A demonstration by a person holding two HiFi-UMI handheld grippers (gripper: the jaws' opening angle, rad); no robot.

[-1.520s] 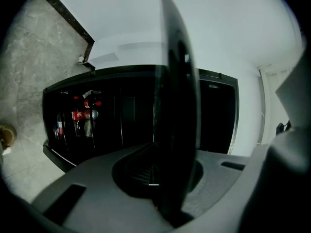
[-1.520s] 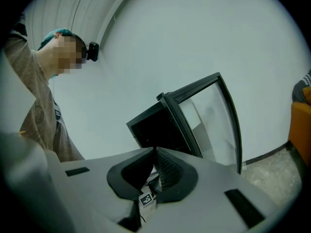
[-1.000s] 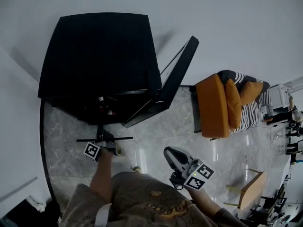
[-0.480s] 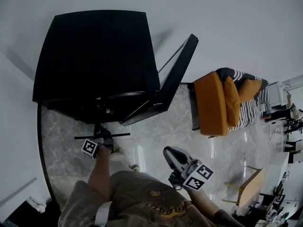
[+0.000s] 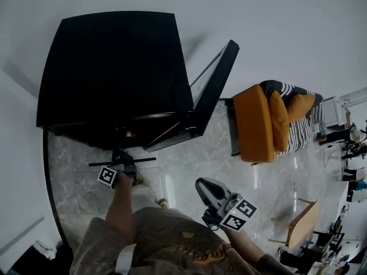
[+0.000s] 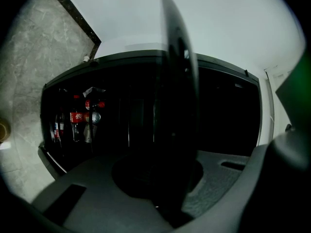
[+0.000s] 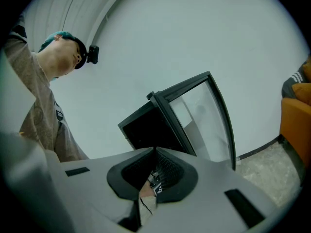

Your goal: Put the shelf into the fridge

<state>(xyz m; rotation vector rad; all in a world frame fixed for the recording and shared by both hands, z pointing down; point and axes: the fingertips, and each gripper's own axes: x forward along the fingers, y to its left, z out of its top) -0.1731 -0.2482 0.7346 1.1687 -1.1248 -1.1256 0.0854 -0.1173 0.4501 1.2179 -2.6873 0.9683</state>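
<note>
**Shelf clamped edge-on in front of the open fridge**

In the head view the black fridge (image 5: 114,67) fills the upper left of the frame, and its door (image 5: 212,90) swings open toward the centre. Just below the fridge's open front, left of centre, the left gripper (image 5: 121,164) has its jaws clenched on the shelf (image 6: 177,81). From above, the shelf shows only as a thin dark bar lying crosswise, outside the cabinet and over the marble floor (image 5: 189,171).

In the left gripper view the same shelf stands as a dark upright pane running up the middle of the frame from between the jaws. The fridge's dark interior lies behind it, and cola bottles (image 6: 80,118) stand at its left side.

The right gripper (image 5: 203,187) is at the lower centre of the head view, well apart from the shelf. In its own view the jaws are pressed together with nothing between them, pointing up at the fridge and its glass door. An orange sofa (image 5: 258,125) sits at the right of the head view.
</note>
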